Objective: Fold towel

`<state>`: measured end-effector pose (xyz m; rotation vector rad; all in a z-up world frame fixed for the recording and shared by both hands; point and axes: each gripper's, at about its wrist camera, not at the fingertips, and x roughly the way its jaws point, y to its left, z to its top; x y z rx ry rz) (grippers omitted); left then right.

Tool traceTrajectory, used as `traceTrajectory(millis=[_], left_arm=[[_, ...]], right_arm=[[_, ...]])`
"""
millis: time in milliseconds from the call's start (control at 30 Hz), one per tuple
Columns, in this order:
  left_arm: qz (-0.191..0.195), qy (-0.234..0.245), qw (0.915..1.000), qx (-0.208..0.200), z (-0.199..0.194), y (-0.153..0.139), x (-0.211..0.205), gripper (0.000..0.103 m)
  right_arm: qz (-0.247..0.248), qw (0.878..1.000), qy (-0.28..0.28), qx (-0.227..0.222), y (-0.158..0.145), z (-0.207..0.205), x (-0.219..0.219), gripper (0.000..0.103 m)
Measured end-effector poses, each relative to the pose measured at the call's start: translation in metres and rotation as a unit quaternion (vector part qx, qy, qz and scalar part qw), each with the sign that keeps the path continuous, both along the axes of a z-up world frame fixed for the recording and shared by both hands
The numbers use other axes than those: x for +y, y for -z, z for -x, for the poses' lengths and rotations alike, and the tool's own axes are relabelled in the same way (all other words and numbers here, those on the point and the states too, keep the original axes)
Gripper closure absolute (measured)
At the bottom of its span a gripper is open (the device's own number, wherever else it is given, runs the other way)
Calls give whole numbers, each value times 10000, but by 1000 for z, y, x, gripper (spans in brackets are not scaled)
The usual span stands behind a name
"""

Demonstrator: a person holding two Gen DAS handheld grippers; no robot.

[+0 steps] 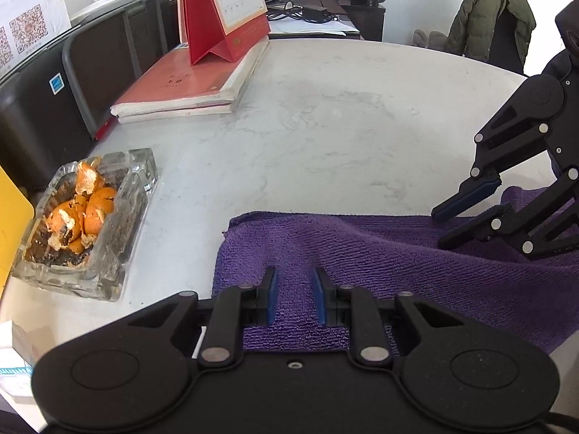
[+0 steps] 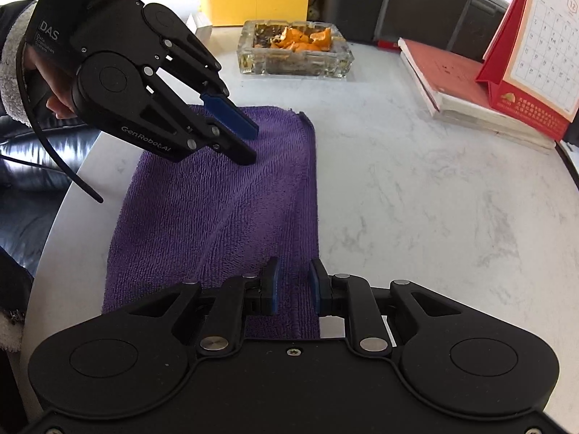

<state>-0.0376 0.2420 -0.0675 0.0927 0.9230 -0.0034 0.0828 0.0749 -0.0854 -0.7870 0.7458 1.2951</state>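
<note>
A: Nearest first, please. What do I log at the bottom of each frame?

B: In the left wrist view, my left gripper fills the lower centre. Its blue pads stand slightly apart, nothing pinched between them, and purple cloth shows through the gap below. In the right wrist view, my right gripper sits lower centre in the same state: a narrow gap, released, gripping nothing.

A: And the towel?

B: One purple towel, lying on the white marble table. In the right wrist view it runs from lower centre up toward the upper left, with soft creases; its left side lies at the table's edge. In the left wrist view it spreads across the lower right of the frame.

A: Does each tool show in the other camera?

B: Yes. The left gripper appears at upper left of the right wrist view, tips just over the towel's far end, held by a hand in a fleecy sleeve. The right gripper appears at the right edge of the left wrist view, tips over the cloth. I cannot tell whether either touches it.

A: Farther items?

B: A glass ashtray with orange peel at middle left, beside the towel but apart. Beyond, stacked red books bearing a red desk calendar. Farthest, upper right, a green jacket on a chair.
</note>
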Motion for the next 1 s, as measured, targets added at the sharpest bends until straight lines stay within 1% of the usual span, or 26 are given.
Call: traceTrajectory(millis=[100, 167, 233, 433, 533, 700, 800, 833, 867, 900, 1000], left_arm=[[33, 15, 10000, -14, 0, 0, 1, 83], [46, 23, 10000, -21, 1, 0, 2, 83], [60, 18, 10000, -33, 1, 0, 3, 83], [135, 28, 9999, -64, 2, 0, 6, 83], [148, 58, 9999, -62, 2, 0, 7, 82], [174, 62, 9998, -47, 1, 0, 7, 82], [141, 70, 9999, -1, -1, -1, 6, 82], [108, 80, 9999, 25, -1, -2, 6, 82], [55, 97, 9999, 60, -1, -3, 4, 82], [0, 114, 9999, 87, -1, -4, 3, 82], [-48, 239, 9997, 46, -1, -10, -6, 82]], right_arm=[[105, 9999, -57, -22, 0, 3, 0, 90], [136, 9999, -90, -27, 0, 4, 0, 96], [154, 9998, -128, -59, 1, 6, 0, 98], [223, 9996, 3, -182, -1, 1, -1, 99], [271, 9991, -2, -336, -3, -1, -2, 99], [254, 9992, 14, -318, 0, -5, -3, 99], [147, 9995, 172, -237, -6, -6, -8, 96], [103, 9995, 248, -193, -9, -6, -11, 90], [-33, 9992, 379, -93, -16, -7, -19, 86], [-159, 9985, 528, -16, -25, -8, -30, 85], [-238, 9943, 1036, 49, -42, -12, -68, 84]])
